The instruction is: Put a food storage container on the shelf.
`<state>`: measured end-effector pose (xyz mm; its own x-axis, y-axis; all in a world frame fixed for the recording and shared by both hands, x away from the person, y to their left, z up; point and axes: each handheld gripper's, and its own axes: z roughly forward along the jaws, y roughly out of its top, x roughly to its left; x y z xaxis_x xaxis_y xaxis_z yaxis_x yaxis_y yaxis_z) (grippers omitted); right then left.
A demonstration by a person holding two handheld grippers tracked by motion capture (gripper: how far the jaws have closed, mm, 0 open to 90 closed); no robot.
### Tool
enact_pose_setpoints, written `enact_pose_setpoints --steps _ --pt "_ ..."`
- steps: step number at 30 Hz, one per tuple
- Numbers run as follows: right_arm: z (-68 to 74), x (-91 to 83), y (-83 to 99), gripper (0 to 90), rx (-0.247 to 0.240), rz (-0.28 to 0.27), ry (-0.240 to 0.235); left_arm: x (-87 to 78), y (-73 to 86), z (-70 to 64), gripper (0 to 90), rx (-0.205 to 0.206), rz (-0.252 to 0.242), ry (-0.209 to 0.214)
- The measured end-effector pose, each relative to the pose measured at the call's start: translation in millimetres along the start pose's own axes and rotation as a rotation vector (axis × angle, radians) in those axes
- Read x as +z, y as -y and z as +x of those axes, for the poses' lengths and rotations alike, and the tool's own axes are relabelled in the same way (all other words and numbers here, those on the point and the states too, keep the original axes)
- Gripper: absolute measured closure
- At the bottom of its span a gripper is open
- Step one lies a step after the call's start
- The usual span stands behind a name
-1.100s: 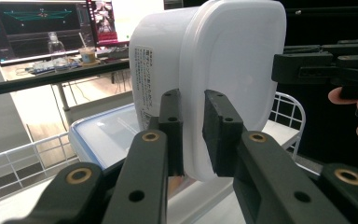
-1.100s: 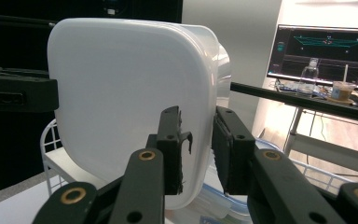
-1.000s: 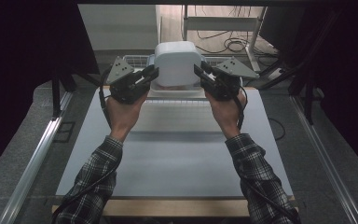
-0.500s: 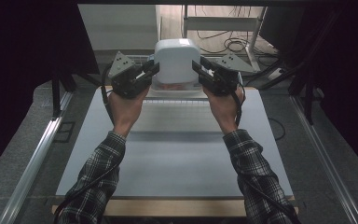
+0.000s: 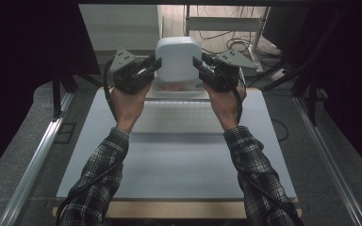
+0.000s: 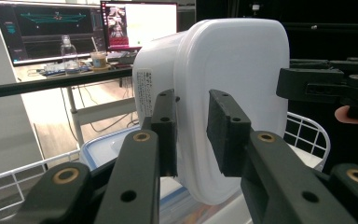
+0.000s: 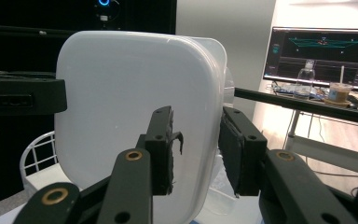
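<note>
A white lidded plastic container (image 5: 178,56) hangs on its side in the air over the table's far end, held between both grippers. My left gripper (image 5: 152,66) is shut on its left rim; in the left gripper view the black pads (image 6: 168,133) pinch the container's lid edge (image 6: 233,79). My right gripper (image 5: 199,63) is shut on the opposite rim, and its pads (image 7: 161,149) clamp the container's edge (image 7: 135,98). Each gripper view shows the other gripper's black jaw beyond the container.
A white wire basket (image 5: 179,98) stands under the container at the far edge of the white table mat (image 5: 179,160). A blue-rimmed box (image 6: 98,149) lies in the wire basket (image 6: 307,135). Metal rails (image 5: 33,160) run along both sides. A desk with monitors (image 6: 51,28) stands beyond.
Both hands have lifted the container a little higher and farther from the person, above the basket. The grip on both rims is unchanged.
</note>
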<state>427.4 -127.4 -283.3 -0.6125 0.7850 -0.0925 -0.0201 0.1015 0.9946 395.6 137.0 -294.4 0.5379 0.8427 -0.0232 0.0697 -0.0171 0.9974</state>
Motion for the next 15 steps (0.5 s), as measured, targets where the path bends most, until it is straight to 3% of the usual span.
enact_pose_setpoints --steps 15 --pt "-6.6 6.1 -3.5 65.6 0.001 0.005 0.013 7.4 -9.1 3.8 74.1 -0.024 -0.012 0.004"
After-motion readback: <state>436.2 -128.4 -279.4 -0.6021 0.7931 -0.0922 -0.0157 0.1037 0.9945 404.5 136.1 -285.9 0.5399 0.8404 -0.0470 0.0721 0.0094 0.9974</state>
